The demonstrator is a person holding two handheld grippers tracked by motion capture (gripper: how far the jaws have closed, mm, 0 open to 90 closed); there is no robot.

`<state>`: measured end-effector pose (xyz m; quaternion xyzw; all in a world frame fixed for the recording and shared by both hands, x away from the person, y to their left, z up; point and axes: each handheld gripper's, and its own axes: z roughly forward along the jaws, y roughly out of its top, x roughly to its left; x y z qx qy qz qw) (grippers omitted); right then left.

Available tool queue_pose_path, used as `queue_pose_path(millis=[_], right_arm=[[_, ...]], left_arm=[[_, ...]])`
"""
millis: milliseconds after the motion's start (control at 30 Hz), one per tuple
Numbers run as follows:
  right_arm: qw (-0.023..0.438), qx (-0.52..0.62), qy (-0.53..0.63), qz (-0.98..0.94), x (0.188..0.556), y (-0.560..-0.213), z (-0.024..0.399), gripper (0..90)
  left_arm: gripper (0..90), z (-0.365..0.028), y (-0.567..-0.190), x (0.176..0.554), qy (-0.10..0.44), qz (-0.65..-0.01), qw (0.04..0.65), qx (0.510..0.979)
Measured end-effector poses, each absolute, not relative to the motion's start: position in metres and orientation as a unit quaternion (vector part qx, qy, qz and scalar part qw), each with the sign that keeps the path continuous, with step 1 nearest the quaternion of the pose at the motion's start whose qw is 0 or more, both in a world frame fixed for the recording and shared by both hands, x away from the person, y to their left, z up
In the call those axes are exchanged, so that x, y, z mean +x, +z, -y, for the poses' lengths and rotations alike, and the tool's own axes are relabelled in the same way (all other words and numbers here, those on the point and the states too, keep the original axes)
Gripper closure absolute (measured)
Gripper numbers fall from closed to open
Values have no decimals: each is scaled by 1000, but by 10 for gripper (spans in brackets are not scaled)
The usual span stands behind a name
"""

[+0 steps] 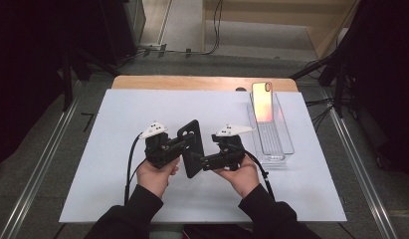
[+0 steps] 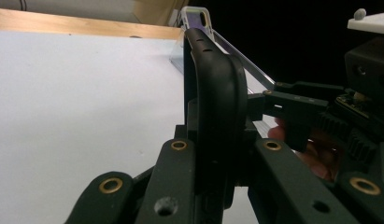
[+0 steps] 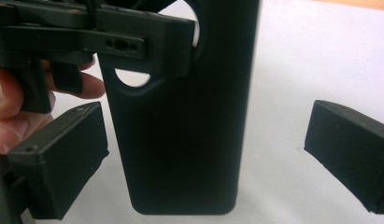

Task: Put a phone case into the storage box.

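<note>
A black phone case (image 1: pixel 192 147) hangs upright over the white sheet between both hands. My left gripper (image 1: pixel 184 144) is shut on it, its jaws clamping the case edge-on (image 2: pixel 217 107) near the camera cutout. My right gripper (image 1: pixel 197 162) reaches in from the right and stands open: in the right gripper view its two pads (image 3: pixel 59 163) straddle the lower part of the case (image 3: pixel 189 140), the left pad close to the case's edge and the right pad well off it. A phone (image 1: pixel 262 102) with an orange-pink back leans in a clear tray (image 1: pixel 284 149) at the right.
A white sheet (image 1: pixel 117 124) covers most of the wooden table (image 1: pixel 192 82). Cables trail from both grippers toward the person's sleeves. Metal rails run along both sides of the table, and dark equipment stands beyond them.
</note>
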<state>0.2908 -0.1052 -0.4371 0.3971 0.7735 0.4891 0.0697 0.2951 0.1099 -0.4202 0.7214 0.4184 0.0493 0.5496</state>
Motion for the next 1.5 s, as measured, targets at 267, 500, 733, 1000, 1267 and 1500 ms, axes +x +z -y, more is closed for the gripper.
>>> queue_pose_path(millis=[267,500,733,1000,1267,1500], right_arm=[[73,396,486,-776,291,-439,97,0],[69,401,483,-775,290,-442,90,0],[91,389,486,-777,285,-439,89,110],[106,394,479,-777,287,-439,92,117],[104,403,473,-777,293,-443,100,117],[105,407,470,-776,296,-447,107,117]], left_arm=[[831,-103,-420,290,43,-415,547,725],[830,-98,-420,286,42,-412,546,728],[824,-97,-420,285,38,-410,548,728],[617,-97,-418,285,40,-412,545,729],[433,-99,-415,286,20,-403,548,733],[390,-106,-411,285,11,-404,546,734]])
